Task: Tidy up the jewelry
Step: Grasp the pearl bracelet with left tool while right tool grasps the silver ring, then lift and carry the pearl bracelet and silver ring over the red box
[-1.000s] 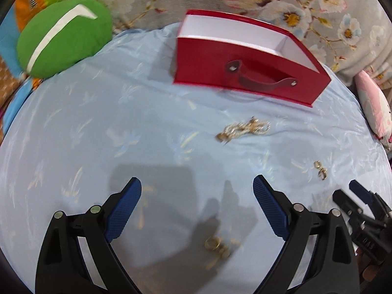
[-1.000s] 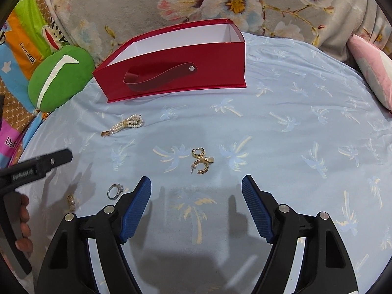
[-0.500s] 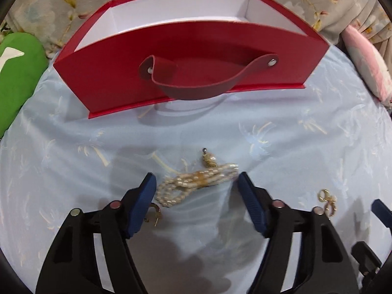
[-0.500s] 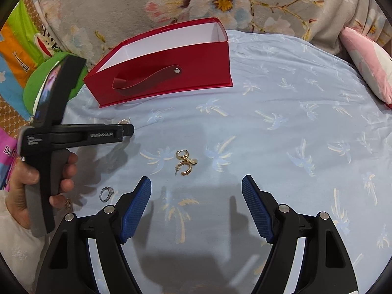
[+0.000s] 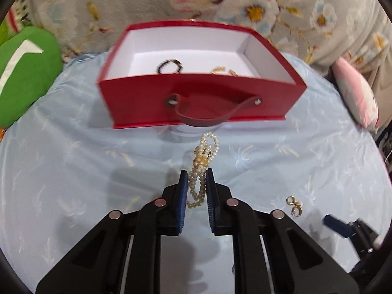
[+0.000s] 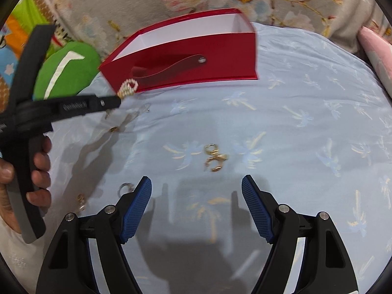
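Note:
A pearl bracelet (image 5: 203, 158) with a gold clasp hangs between the blue pads of my left gripper (image 5: 197, 174). The jaws are closing and press on the strand. In the right wrist view the left gripper (image 6: 115, 102) holds the bracelet (image 6: 128, 88) off the cloth, in front of the red box (image 6: 196, 56). The red box (image 5: 196, 103) is open-topped and holds a dark bead bracelet (image 5: 169, 64) and a gold piece (image 5: 223, 69). My right gripper (image 6: 196, 188) stands open and empty, just short of a pair of gold earrings (image 6: 215, 158).
A silver ring (image 6: 126, 187) and a small gold piece (image 6: 80, 199) lie on the blue cloth (image 6: 306, 134) at lower left. A hand (image 6: 39, 166) grips the left tool. A green cushion (image 5: 24, 68) lies left, a pink one (image 5: 355, 98) right.
My left gripper closed on the pearl bracelet and lifted it off the cloth toward the red box, whose inside now shows. The right gripper stayed almost where it was.

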Tool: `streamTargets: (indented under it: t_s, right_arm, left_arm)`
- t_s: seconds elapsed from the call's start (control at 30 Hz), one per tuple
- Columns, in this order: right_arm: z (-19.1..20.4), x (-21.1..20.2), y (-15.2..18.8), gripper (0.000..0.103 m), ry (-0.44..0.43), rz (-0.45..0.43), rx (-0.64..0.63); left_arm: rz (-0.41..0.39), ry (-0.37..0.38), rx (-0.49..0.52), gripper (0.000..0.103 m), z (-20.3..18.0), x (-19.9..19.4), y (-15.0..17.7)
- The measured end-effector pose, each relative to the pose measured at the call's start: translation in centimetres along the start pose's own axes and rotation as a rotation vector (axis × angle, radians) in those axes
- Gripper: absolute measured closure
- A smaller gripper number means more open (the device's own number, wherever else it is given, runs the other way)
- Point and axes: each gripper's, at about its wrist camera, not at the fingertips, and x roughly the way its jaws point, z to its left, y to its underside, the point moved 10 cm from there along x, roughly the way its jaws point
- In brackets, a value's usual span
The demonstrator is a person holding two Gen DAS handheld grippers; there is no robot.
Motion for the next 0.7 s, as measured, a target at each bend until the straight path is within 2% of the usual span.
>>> streamTargets:
  t_s: [0.2,0.27,0.43,0.5,0.57,0.7]
  right_arm:
    - [5.2,1.5,1.2,0.042,-0.072,0.039,-0.105]
    - [6.5,2.4,1.7,0.047,-0.076,0.06,-0.135]
    - [7.7,3.3,1.9,0.05,-0.05,0.06,-0.169]
    - [7.8,3.5,1.8,0.059,-0.029,0.054,-0.184]
    - [7.7,3.6,1.7,0.077,-0.004,0.049,-0.204]
    - [7.5,3.6,1.7,0.081,0.001,0.046,-0.208]
  left_arm:
    - [-0.011,-0.058,-0.1,0.089,4.1,-3.4,1.7]
    - [-0.005,-0.062,-0.126,0.089,5.3,-3.9,2.6]
    - [0.002,-0.079,-0.153,0.089,7.0,-4.7,4.5]
    - [0.008,-0.079,-0.165,0.089,7.4,-4.8,5.2]
    - [0.012,-0.075,-0.179,0.089,7.7,-4.9,5.7]
    - [0.018,-0.067,-0.19,0.089,8.0,-4.9,6.4]
